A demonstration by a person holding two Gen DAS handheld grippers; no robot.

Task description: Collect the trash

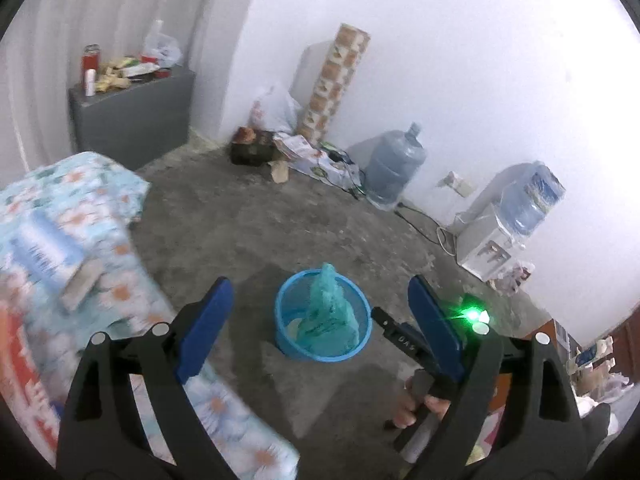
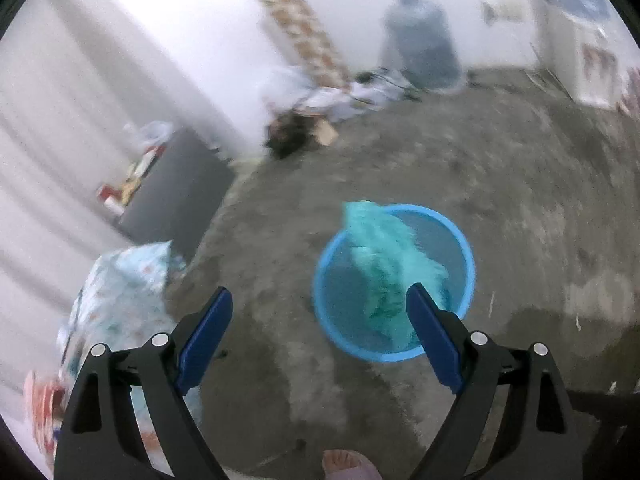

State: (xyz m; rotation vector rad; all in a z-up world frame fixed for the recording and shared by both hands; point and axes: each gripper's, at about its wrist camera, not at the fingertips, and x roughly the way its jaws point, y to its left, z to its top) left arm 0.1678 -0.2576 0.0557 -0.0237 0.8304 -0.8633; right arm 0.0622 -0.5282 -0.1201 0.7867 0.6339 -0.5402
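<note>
Though blurred, green bag (image 2: 384,264) fills blue bin (image 2: 466,258).

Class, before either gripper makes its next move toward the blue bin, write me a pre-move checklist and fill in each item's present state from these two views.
1. Left gripper open and holding nothing: ok.
2. Right gripper open and holding nothing: ok.
3. Blue bin upright on the floor: ok.
4. Green plastic bag fully inside the bin: not ok, its top sticks up above the rim.
5. Right-wrist view sharp enough to aim: not ok, blurred.
6. More trash left on the floral cloth: cannot tell, that area is blurred.
</note>
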